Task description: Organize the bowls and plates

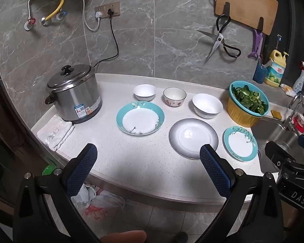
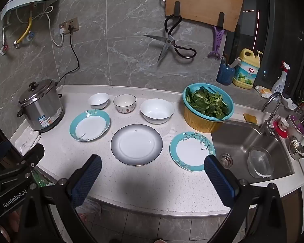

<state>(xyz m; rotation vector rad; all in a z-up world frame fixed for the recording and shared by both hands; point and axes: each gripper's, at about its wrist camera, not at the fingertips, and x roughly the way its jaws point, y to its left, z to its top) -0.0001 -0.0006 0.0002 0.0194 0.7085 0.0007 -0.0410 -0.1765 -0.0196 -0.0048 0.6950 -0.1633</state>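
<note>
Three plates and three bowls lie on the white counter [image 1: 131, 158]. A large teal-rimmed plate [image 1: 140, 118] [image 2: 89, 125] is at the left, a grey-rimmed plate [image 1: 193, 138] [image 2: 136, 144] in the middle, a small teal-rimmed plate [image 1: 240, 143] [image 2: 192, 151] at the right. Behind them stand a small white bowl [image 1: 145, 92] [image 2: 98, 100], a patterned bowl [image 1: 174, 96] [image 2: 124, 103] and a large white bowl [image 1: 207, 105] [image 2: 157, 110]. My left gripper [image 1: 148, 160] and right gripper [image 2: 152, 168] are open and empty, held above the counter's front edge, short of the plates.
A steel rice cooker [image 1: 75, 93] stands at the left with a folded cloth [image 1: 55, 131] in front. A teal colander of greens in a yellow basin [image 2: 207, 106] stands beside the sink [image 2: 253, 147]. Scissors and a cutting board hang on the wall.
</note>
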